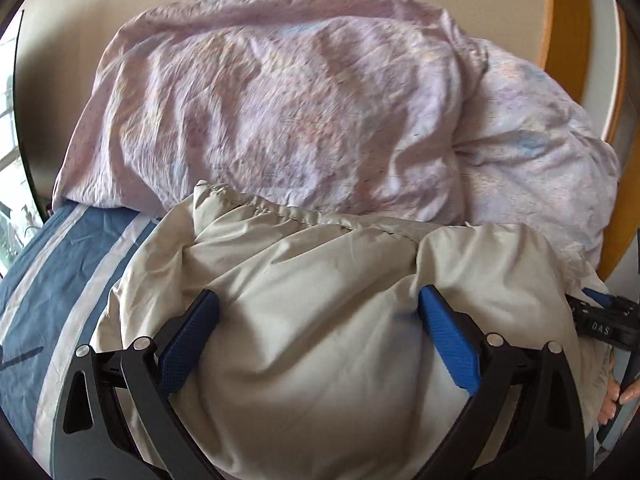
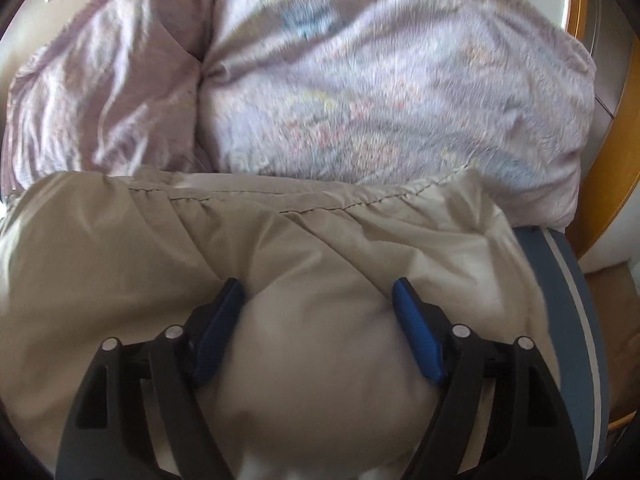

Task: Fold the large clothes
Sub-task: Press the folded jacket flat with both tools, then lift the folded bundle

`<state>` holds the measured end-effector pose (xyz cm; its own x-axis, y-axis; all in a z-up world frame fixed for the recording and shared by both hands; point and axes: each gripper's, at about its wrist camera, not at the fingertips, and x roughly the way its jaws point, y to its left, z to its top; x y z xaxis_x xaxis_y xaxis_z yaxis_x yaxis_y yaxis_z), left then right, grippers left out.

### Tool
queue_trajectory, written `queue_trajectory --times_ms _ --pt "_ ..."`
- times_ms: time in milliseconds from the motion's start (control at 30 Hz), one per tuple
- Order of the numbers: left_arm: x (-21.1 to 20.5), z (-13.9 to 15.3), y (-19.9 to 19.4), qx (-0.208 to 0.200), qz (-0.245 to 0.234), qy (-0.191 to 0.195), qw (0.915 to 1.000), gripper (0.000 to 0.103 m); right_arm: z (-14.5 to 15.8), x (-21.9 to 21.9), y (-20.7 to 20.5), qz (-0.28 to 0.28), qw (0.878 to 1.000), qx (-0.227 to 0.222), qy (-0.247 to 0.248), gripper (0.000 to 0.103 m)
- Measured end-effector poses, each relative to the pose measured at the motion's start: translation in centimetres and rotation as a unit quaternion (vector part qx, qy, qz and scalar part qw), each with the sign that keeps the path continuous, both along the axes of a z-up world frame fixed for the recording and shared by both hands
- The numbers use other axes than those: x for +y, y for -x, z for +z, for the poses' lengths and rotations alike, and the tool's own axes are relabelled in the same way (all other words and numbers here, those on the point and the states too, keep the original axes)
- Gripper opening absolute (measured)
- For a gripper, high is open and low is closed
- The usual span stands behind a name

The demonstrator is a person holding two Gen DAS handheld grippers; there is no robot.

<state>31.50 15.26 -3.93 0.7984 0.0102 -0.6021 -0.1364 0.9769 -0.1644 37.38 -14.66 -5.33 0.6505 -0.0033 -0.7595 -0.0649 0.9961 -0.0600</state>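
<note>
A puffy beige padded garment [image 1: 320, 280] lies bunched on the bed, with a stitched seam along its far edge; it also fills the right wrist view [image 2: 280, 248]. My left gripper [image 1: 318, 308] has its jaws wide apart with a thick fold of the beige garment bulging between the blue pads [image 1: 452, 344]. My right gripper [image 2: 318, 300] likewise straddles a bulge of the garment with jaws apart, blue pads [image 2: 416, 336] pressed into the fabric. The right gripper's tip [image 1: 600, 316] shows at the far right of the left wrist view.
A crumpled lilac patterned duvet [image 1: 300, 100] is heaped behind the garment, also in the right wrist view [image 2: 380, 80]. A blue and white striped sheet [image 1: 52, 264] covers the bed. A wooden frame [image 1: 568, 40] curves at the right. A window is at far left.
</note>
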Motion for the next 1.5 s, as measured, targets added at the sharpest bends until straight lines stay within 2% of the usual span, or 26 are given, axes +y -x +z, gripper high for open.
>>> queue_trajectory --times_ms 567,667,767,900,1000,1067,1133,1267,1367,1433,1500 --pt "-0.8 -2.7 -3.3 0.039 0.031 -0.033 0.9982 0.102 -2.6 -0.3 -2.6 -0.006 1.0 0.01 -0.01 0.085" --pt "-0.1 -2.0 -2.4 0.049 0.02 -0.017 0.9984 0.102 -1.4 -1.4 -1.2 -0.006 1.0 0.0 -0.028 0.083" --pt "1.1 -0.5 -0.3 0.034 0.019 -0.003 0.9992 0.102 0.3 -3.3 1.0 -0.014 0.998 -0.021 -0.054 0.083" --pt "3.1 1.1 1.8 0.008 0.038 -0.008 0.9992 0.102 1.5 -5.6 3.7 -0.027 0.996 -0.035 -0.072 0.083" --pt "4.2 0.1 1.5 0.025 0.052 -0.015 0.9982 0.102 1.2 -6.7 4.4 -0.043 0.996 -0.032 -0.073 0.083" --pt "4.8 -0.9 1.2 0.038 0.061 -0.009 0.9974 0.102 0.0 -7.2 3.8 -0.058 0.996 -0.012 -0.068 0.083" --pt "5.2 -2.0 0.7 0.049 0.069 -0.004 0.9964 0.102 -1.2 -8.2 3.4 -0.06 0.994 0.009 -0.092 0.083" --pt "5.5 -3.0 0.0 0.058 0.083 -0.007 0.9949 0.102 -2.1 -7.5 2.8 -0.059 0.996 0.021 -0.068 0.086" --pt "6.2 -4.0 -0.6 0.072 0.09 0.008 0.9934 0.102 -2.7 -7.1 2.4 -0.057 0.996 0.022 -0.06 0.09" --pt "6.6 -4.2 -0.5 0.076 0.092 0.024 0.9925 0.102 -2.6 -7.4 2.4 -0.06 0.995 0.029 -0.072 0.091" --pt "6.8 -3.7 0.4 0.076 0.091 0.035 0.9923 0.102 -1.6 -8.4 3.8 -0.067 0.992 0.026 -0.1 0.086"
